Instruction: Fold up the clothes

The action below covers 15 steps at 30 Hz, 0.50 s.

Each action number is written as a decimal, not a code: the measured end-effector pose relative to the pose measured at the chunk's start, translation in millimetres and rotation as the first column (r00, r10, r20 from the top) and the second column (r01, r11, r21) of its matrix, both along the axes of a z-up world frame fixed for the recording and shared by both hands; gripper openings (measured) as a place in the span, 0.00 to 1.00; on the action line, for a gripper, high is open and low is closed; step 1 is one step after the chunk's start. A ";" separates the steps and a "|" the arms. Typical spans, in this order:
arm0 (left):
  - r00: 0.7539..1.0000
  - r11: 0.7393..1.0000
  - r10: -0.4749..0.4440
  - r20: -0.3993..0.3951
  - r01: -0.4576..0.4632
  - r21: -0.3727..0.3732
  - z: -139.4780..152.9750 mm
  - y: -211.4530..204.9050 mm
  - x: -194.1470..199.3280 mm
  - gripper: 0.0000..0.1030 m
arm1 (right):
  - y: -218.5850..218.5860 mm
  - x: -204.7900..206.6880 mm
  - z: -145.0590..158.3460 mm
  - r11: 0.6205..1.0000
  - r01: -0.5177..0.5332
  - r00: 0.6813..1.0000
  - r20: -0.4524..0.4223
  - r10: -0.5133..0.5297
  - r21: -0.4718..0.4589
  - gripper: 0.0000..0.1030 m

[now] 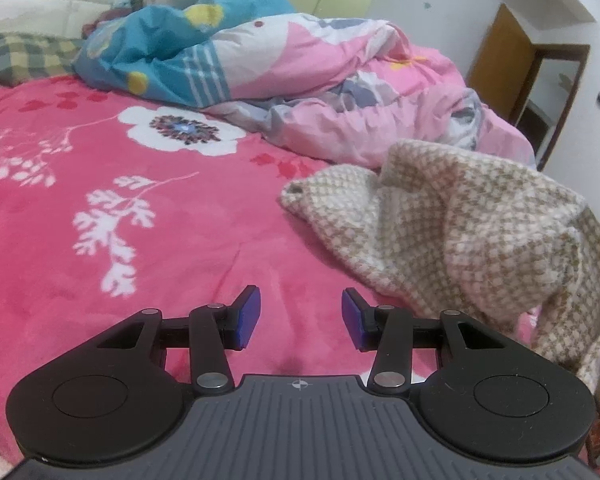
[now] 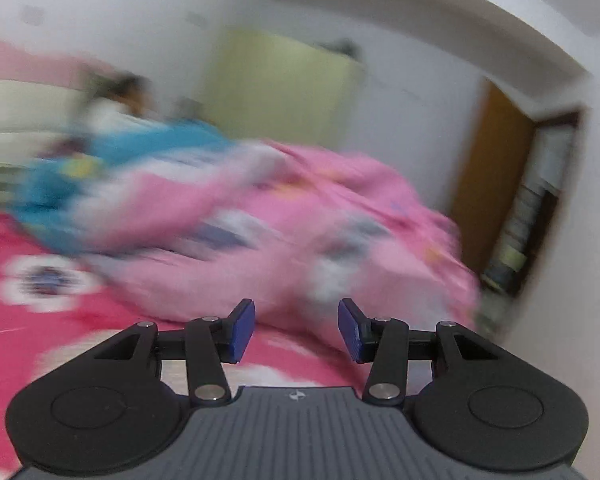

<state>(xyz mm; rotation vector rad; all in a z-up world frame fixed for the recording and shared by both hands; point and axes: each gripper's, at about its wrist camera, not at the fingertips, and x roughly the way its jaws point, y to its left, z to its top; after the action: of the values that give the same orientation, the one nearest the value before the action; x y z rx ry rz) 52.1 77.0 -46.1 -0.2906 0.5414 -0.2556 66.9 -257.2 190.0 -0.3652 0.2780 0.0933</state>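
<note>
Pink flowered bed cover [image 1: 148, 216] carries a crumpled beige-and-white checked knit garment [image 1: 480, 232] at near right. Left gripper [image 1: 301, 316] jaws are spread and empty, garment to their right; right gripper [image 2: 296, 330] jaws are spread, empty too.

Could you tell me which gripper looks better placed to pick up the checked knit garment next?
Probably left: the left gripper, open and empty, has the knit garment just ahead to its right. The right gripper shows no garment.
</note>
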 end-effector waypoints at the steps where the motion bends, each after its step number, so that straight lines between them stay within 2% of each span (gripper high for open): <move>1: 1.000 1.000 -0.007 0.007 0.007 0.010 0.7 -2.9 -0.8 0.44 | 18.4 -22.6 -11.7 0.996 -0.083 0.996 -0.016 0.083 -0.029 0.47; 4: 0.999 0.998 -0.038 0.020 0.037 0.051 2.1 -12.9 -3.2 0.44 | 56.3 -55.4 -65.1 0.969 -0.247 0.955 -0.175 0.238 -0.031 0.44; 7: 0.997 0.992 -0.078 0.027 0.075 0.100 3.9 -22.1 -5.2 0.44 | 92.8 -85.5 -119.9 0.919 -0.395 0.866 -0.334 0.372 -0.001 0.36; 9: 0.994 0.986 -0.108 0.032 0.103 0.132 6.0 -28.4 -5.9 0.44 | 101.6 -79.0 -155.1 0.922 -0.386 0.827 -0.440 0.349 0.006 0.29; 11: 0.988 0.976 -0.148 0.043 0.138 0.171 9.4 -38.0 -5.8 0.47 | 92.0 -52.2 -173.7 0.949 -0.313 0.840 -0.475 0.262 -0.031 0.23; 12: 0.984 0.969 -0.170 0.051 0.157 0.190 10.9 -43.6 -5.5 0.51 | 82.3 -37.6 -175.0 0.964 -0.263 0.863 -0.458 0.214 -0.045 0.21; 13: 0.980 0.962 -0.192 0.058 0.176 0.209 12.3 -49.3 -5.3 0.53 | 67.2 -17.5 -167.6 0.979 -0.199 0.894 -0.418 0.163 -0.044 0.08; 14: 0.973 0.952 -0.220 0.067 0.199 0.233 13.9 -57.0 -4.4 0.54 | 50.9 4.1 -158.3 0.991 -0.131 0.922 -0.372 0.109 -0.035 0.00; 15: 0.965 0.941 -0.250 0.076 0.223 0.255 14.9 -64.8 -2.8 0.56 | 34.6 21.7 -149.6 0.998 -0.067 0.939 -0.339 0.063 0.001 0.00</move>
<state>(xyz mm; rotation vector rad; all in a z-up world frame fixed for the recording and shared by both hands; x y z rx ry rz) 49.3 12.2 -31.2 0.0303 0.4958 -0.4314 88.6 -222.5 40.4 -0.3677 0.6079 0.2211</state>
